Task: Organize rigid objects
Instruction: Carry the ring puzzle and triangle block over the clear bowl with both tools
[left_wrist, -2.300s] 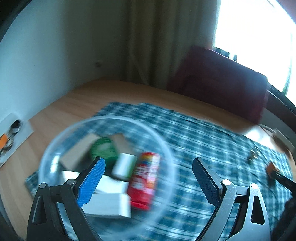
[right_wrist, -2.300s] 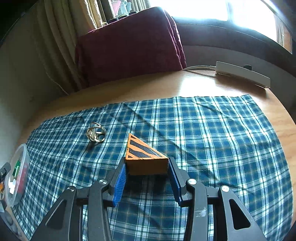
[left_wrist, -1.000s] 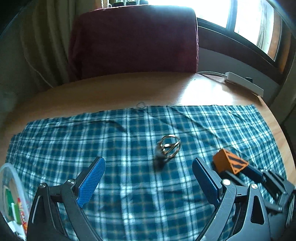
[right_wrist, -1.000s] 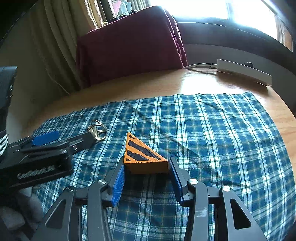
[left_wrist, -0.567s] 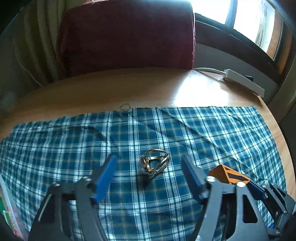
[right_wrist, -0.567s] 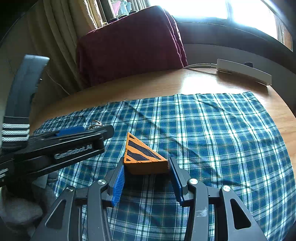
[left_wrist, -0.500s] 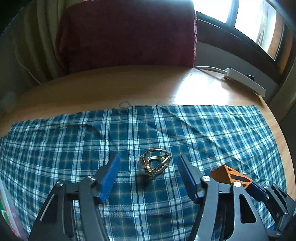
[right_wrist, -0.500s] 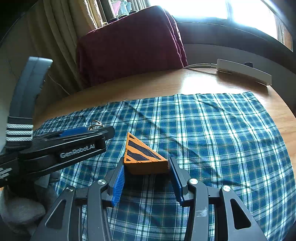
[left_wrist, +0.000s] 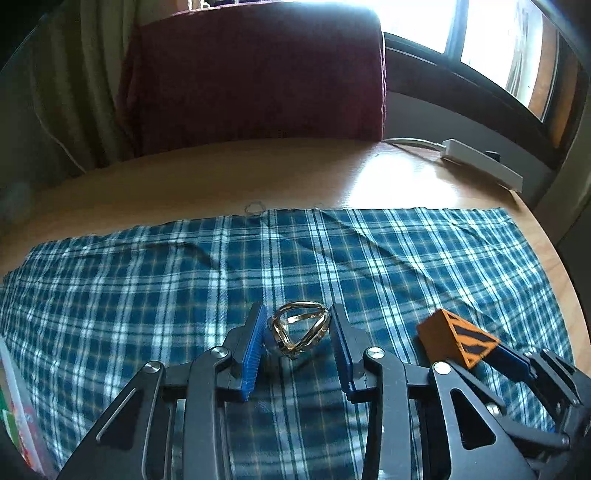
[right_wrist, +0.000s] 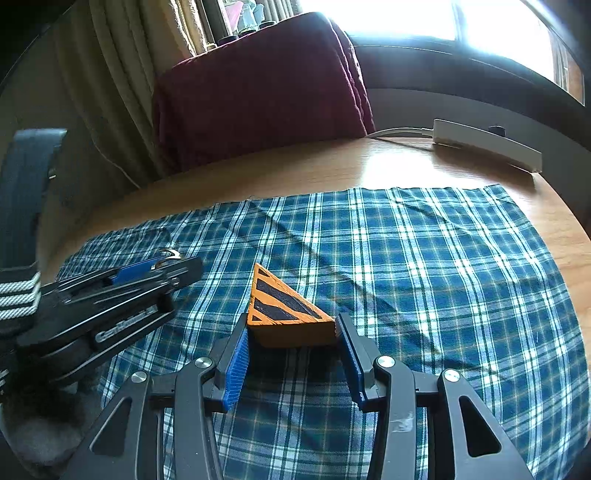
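A gold wire ring (left_wrist: 299, 328) lies on the blue plaid cloth (left_wrist: 332, 258), and my left gripper (left_wrist: 298, 334) is shut on it, its blue pads (left_wrist: 253, 350) pressing on both sides. In the right wrist view that gripper (right_wrist: 155, 271) comes in from the left, with only a bit of the ring (right_wrist: 170, 254) showing. An orange wedge with black stripes (right_wrist: 288, 317) sits between the pads of my right gripper (right_wrist: 291, 341), which is shut on it. I cannot tell whether it rests on the cloth (right_wrist: 424, 277). The wedge (left_wrist: 454, 341) lies just right of the ring.
The cloth covers a round wooden table (left_wrist: 221, 177). The rim of a clear container (left_wrist: 16, 424) with coloured items shows at the far left. A white power strip (right_wrist: 487, 146) lies at the back right edge. A maroon-covered chair (right_wrist: 258, 92) stands behind the table.
My left gripper swung away from the clear container, came over the wire ring and narrowed from wide open until its pads met the ring. The right gripper kept hold of the wedge, still.
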